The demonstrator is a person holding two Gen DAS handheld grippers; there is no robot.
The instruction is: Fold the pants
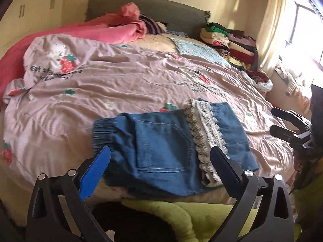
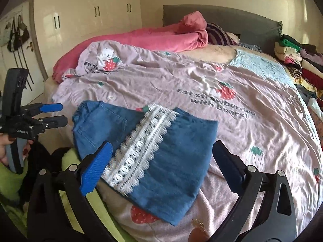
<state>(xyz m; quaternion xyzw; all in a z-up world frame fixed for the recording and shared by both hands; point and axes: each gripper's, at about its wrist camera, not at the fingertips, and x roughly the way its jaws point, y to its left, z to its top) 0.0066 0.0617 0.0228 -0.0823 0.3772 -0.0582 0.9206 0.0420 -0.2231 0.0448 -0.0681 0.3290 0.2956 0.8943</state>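
We see the folded blue pants lying flat on the pink strawberry bedcover, near the bed's front edge, with a white lace band across them. Our left gripper hangs above them, tilted downward, its fingers far apart; the pants lie below and between the fingers, and neither finger presses on them. Our right gripper is also tilted downward over the lace band, fingers wide apart and holding nothing. A hand holds the left gripper's handle. Beyond the fingers lies a pink blanket.
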